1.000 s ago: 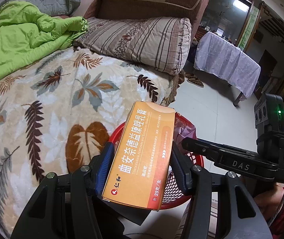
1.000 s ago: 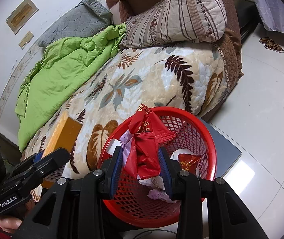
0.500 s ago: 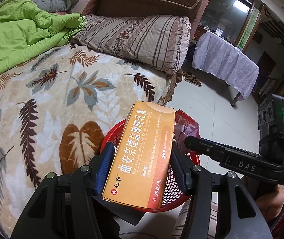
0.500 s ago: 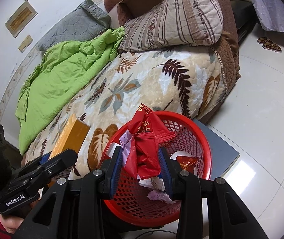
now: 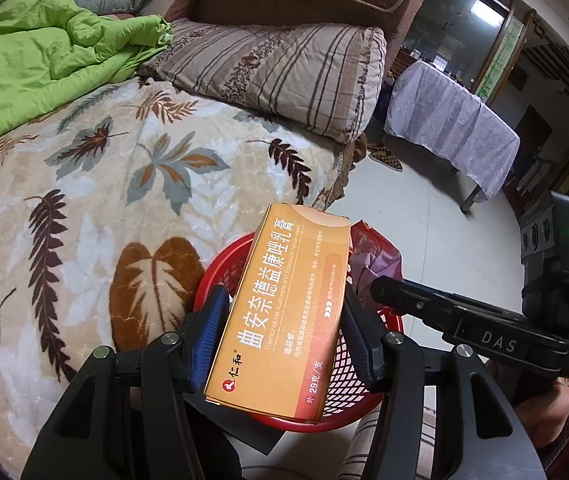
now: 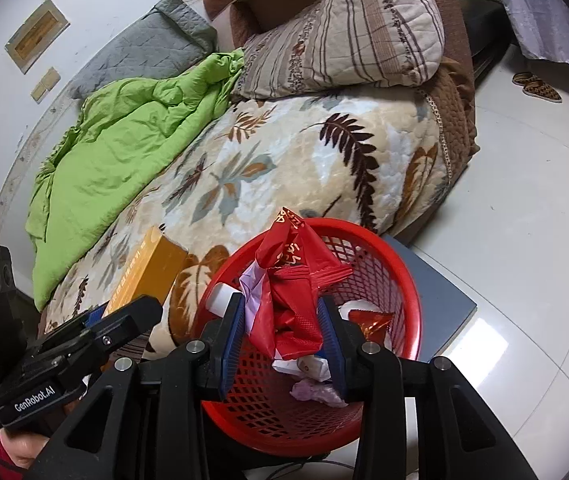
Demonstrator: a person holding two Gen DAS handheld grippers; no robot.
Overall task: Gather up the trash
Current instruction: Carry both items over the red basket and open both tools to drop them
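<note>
While left gripper (image 5: 284, 336) pinches orange cardboard medicine box (image 5: 280, 312), box hangs over near rim of red plastic mesh basket (image 5: 364, 376); drop not yet made. Right view: right gripper (image 6: 280, 332) clamped on crumpled red plastic bag (image 6: 296, 300) above basket, release pending; wrappers already inside. Bedspread (image 6: 284, 160) shows no other trash.

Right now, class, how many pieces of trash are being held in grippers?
2: an orange medicine box in the left gripper, and a red plastic bag in the right gripper over the red basket.
</note>
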